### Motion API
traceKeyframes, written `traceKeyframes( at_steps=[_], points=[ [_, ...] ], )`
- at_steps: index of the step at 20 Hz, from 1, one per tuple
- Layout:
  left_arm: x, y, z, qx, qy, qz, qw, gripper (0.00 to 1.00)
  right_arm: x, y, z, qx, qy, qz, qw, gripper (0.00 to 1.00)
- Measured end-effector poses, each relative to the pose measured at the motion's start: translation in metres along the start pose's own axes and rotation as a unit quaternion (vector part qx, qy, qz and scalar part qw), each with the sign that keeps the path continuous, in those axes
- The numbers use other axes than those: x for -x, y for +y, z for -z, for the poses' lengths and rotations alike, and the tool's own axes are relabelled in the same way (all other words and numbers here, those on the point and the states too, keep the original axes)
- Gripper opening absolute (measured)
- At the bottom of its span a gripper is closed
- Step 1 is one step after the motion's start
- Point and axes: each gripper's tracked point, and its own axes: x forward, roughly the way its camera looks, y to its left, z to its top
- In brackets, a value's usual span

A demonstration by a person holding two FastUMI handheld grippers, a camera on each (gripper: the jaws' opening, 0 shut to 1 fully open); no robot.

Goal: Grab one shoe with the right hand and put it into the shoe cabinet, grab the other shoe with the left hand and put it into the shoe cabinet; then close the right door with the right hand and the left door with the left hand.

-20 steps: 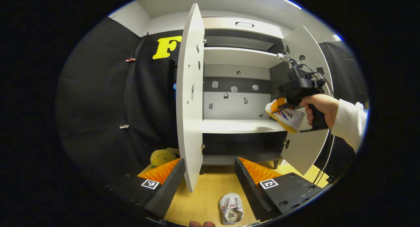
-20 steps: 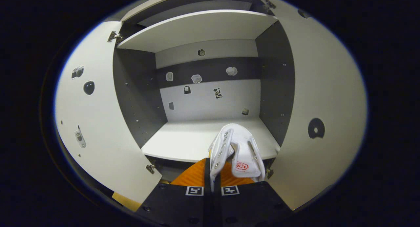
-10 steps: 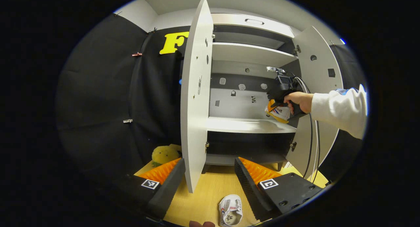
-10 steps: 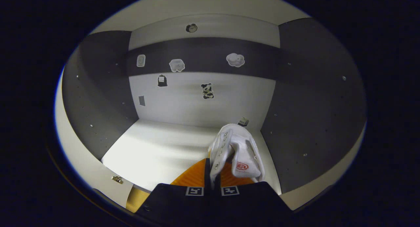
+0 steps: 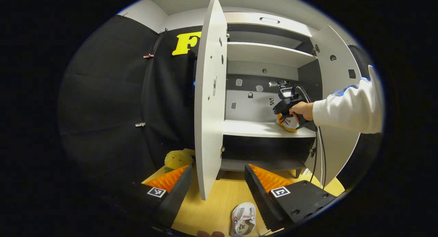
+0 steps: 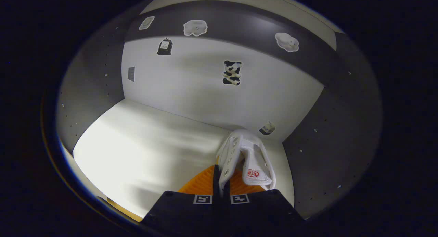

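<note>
White canvas sat pinched between the right gripper's (image 6: 221, 182) fingers: the held shoe (image 6: 247, 158), inside the cabinet (image 5: 270, 53) over the right end of the shelf (image 6: 147, 141), near the back wall. From the left gripper view, a white sleeve (image 5: 345, 107) reached in there. The left gripper (image 5: 217, 182) was spread wide and empty; the second shoe (image 5: 243, 219) lay on the wooden floor (image 5: 219, 202) between its fingers. Both doors stood open.
</note>
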Motion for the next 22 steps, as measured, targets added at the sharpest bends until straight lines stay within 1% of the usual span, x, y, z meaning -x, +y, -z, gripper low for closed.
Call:
traceKeyframes(
  at_steps=[2, 4, 5, 6, 7, 8, 9, 11, 12, 13, 14, 16, 18, 20, 22],
  points=[
    [0.001, 0.0, 0.001, 0.001, 0.002, -0.001, 1.0, 0.95, -0.001, 0.0, 0.0, -0.001, -0.002, 0.014, 1.0, 0.05],
    [0.001, -0.002, 0.0, 0.003, 0.001, 0.001, 1.0, 0.95, 0.003, -0.003, 0.001, -0.01, 0.0, 0.022, 1.0, 0.11],
    [0.002, -0.002, 0.0, 0.004, 0.001, 0.003, 1.0, 0.95, 0.006, -0.001, 0.001, -0.024, 0.0, 0.016, 1.0, 0.17],
    [0.003, -0.003, 0.0, 0.005, 0.0, 0.006, 1.0, 0.95, 0.01, 0.005, 0.002, -0.042, 0.001, 0.003, 0.999, 0.2],
    [0.003, -0.005, 0.0, 0.005, 0.001, 0.009, 1.0, 0.95, 0.015, 0.012, 0.001, -0.058, -0.001, -0.012, 0.998, 0.43],
    [0.004, -0.007, -0.001, 0.006, 0.0, 0.013, 1.0, 0.95, 0.024, 0.017, 0.0, -0.07, -0.004, -0.024, 0.997, 0.63],
    [0.005, -0.008, -0.002, 0.006, -0.001, 0.016, 1.0, 0.95, 0.029, 0.018, 0.0, -0.075, -0.011, -0.027, 0.997, 0.83],
    [0.009, -0.009, -0.004, 0.006, -0.004, 0.021, 1.0, 0.95, 0.047, 0.017, -0.004, -0.077, -0.034, -0.023, 0.996, 0.89],
    [0.011, -0.01, -0.005, 0.006, -0.006, 0.024, 1.0, 0.95, 0.057, 0.018, -0.007, -0.085, -0.052, -0.024, 0.995, 0.92],
    [0.013, -0.01, -0.006, 0.006, -0.007, 0.026, 1.0, 0.95, 0.072, 0.019, -0.009, -0.096, -0.069, -0.028, 0.993, 0.96],
    [0.015, -0.01, -0.008, 0.006, -0.009, 0.027, 1.0, 0.95, 0.083, 0.016, -0.011, -0.109, -0.089, -0.029, 0.99, 0.98],
    [0.019, -0.01, -0.01, 0.006, -0.013, 0.029, 0.999, 0.95, 0.112, 0.012, -0.014, -0.139, -0.126, -0.029, 0.982, 0.99],
    [0.024, -0.008, -0.013, 0.006, -0.017, 0.03, 0.999, 0.95, 0.147, 0.01, -0.012, -0.165, -0.157, -0.04, 0.973, 0.99],
    [0.028, -0.006, -0.016, 0.006, -0.022, 0.031, 0.999, 0.95, 0.186, 0.007, -0.005, -0.173, -0.187, -0.048, 0.966, 0.99],
    [0.031, -0.004, -0.017, 0.006, -0.025, 0.031, 0.999, 0.95, 0.226, 0.001, 0.009, -0.166, -0.21, -0.051, 0.962, 0.99]
  ],
)
